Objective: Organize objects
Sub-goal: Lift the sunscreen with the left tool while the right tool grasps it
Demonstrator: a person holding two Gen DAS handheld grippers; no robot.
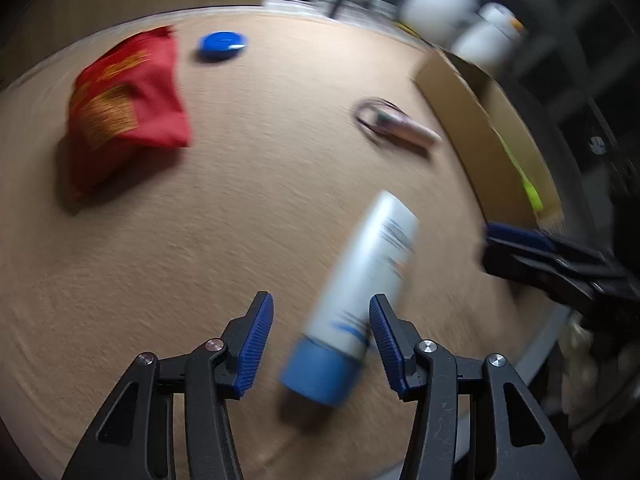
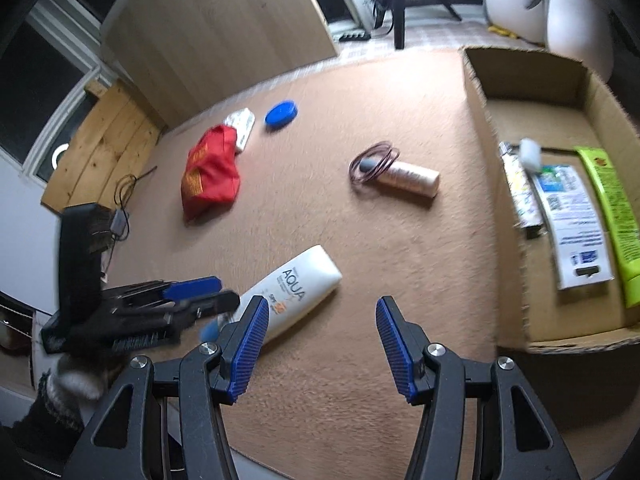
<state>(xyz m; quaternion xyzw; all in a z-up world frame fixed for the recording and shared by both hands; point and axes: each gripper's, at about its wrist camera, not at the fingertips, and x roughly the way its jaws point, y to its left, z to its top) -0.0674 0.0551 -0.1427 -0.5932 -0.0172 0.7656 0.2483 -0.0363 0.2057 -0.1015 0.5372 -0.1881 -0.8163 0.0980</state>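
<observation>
- The tan carpeted table (image 2: 360, 260) carries everything; on it lie a red pouch (image 2: 210, 174), a blue lid (image 2: 281, 113) and a white blister pack (image 2: 242, 122) tucked just behind the pouch.
- An open cardboard box (image 2: 528, 76) sits on the table's right side. Lying flat inside it, side by side: a lime-green tube (image 2: 612, 204), a white-and-blue printed packet (image 2: 572, 224) and a slim patterned tube (image 2: 520, 188) along the near wall.
- A white AQUA sunscreen tube (image 2: 298, 290) with a blue cap lies on the table outside the box, near the front edge.
- A pink bottle (image 2: 408, 178) lies mid-table, a dark hair-tie loop (image 2: 372, 166) at its capped end.
- The left gripper (image 1: 321, 320) has its jaws spread, the sunscreen tube's lower body between the pads, not visibly pinched.
- The right gripper (image 2: 322, 324) hangs above bare carpet, jaws released, holding nothing.
</observation>
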